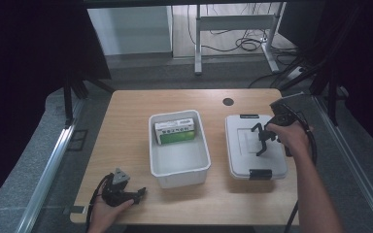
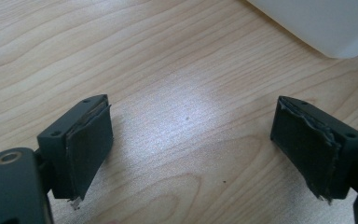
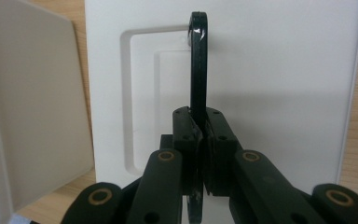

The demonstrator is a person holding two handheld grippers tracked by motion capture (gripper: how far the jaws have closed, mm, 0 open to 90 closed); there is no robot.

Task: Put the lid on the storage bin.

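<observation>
A white lid (image 1: pixel 243 162) with black latches lies flat on the right half of the wooden table (image 1: pixel 126 126). Its thin black handle (image 1: pixel 258 141) stands up from the lid's middle. My right gripper (image 1: pixel 267 137) is shut on this handle. From the right gripper view the black handle (image 3: pixel 198 60) rises edge-on between the pressed pads of the right gripper (image 3: pixel 199 122), above the lid (image 3: pixel 279 70). My left gripper (image 1: pixel 137 193) rests at the table's front left. Its jaws (image 2: pixel 191 140) stand wide open over bare wood with nothing between them.
A white bin (image 1: pixel 179 170) stands mid-table with a green box (image 1: pixel 176 131) lying at its far end. The bin's wall (image 3: pixel 32 102) is just left of the lid, and its corner (image 2: pixel 326 23) lies ahead of the left gripper. A dark cable hole (image 1: pixel 228 102) marks the back.
</observation>
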